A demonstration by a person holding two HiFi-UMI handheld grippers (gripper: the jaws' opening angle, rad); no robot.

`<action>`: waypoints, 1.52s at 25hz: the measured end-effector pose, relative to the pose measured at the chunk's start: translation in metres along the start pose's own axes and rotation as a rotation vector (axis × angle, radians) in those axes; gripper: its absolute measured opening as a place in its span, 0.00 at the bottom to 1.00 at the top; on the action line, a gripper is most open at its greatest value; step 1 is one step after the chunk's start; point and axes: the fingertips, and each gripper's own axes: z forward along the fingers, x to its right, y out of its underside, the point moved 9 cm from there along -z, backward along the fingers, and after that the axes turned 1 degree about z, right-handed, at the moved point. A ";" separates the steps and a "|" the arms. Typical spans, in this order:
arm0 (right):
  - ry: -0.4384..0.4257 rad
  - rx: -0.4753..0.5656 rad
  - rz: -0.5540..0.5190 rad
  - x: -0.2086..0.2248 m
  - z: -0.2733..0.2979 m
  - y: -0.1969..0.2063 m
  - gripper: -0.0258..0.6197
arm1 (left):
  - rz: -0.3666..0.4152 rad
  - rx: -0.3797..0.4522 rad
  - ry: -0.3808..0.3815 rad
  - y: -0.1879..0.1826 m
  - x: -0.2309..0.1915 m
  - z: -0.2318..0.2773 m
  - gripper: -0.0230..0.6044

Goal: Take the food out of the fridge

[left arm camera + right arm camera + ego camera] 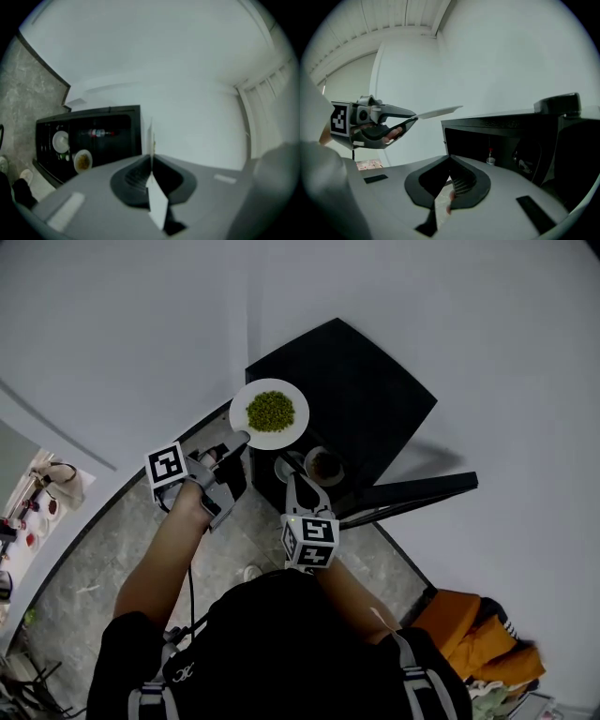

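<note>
My left gripper [242, 437] is shut on the rim of a white plate of green peas [270, 412], held level above the top front corner of the black fridge [361, 395]. In the left gripper view the plate [157, 204] shows edge-on between the shut jaws [151, 161]. The right gripper view shows that plate [438, 111] in the left gripper [411, 118], well above the fridge opening. My right gripper [293, 476] is shut with nothing in it, in front of the open fridge [501, 140]. A bowl of brown food [324, 465] and a white dish [285, 466] stand inside.
The fridge door [412, 493] stands open to the right. A small bottle [491, 159] stands on a shelf inside. The fridge sits against a white wall [450, 324] on a grey stone floor [103, 559]. An orange bag [478, 643] lies at the lower right.
</note>
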 end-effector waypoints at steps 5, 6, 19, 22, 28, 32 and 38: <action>-0.029 -0.014 0.012 0.001 -0.003 0.002 0.03 | -0.040 0.012 -0.048 -0.015 -0.007 0.037 0.06; -0.037 -0.021 0.028 0.002 -0.003 0.002 0.03 | -0.051 0.015 -0.056 -0.016 -0.008 0.044 0.06; -0.056 -0.048 0.074 0.014 -0.002 0.004 0.04 | -0.050 0.038 -0.109 -0.041 -0.014 0.105 0.06; -0.065 -0.052 0.063 0.010 -0.002 0.005 0.03 | -0.029 0.035 -0.107 -0.045 -0.013 0.113 0.06; -0.075 -0.057 0.051 0.007 -0.003 0.005 0.03 | -0.026 0.055 -0.064 -0.055 -0.014 0.116 0.06; -0.063 -0.066 0.077 0.015 -0.002 0.005 0.04 | -0.012 0.073 -0.016 -0.056 -0.013 0.109 0.17; -0.061 -0.058 0.088 0.018 0.003 0.004 0.03 | 0.188 0.063 -0.018 -0.050 0.000 0.080 0.14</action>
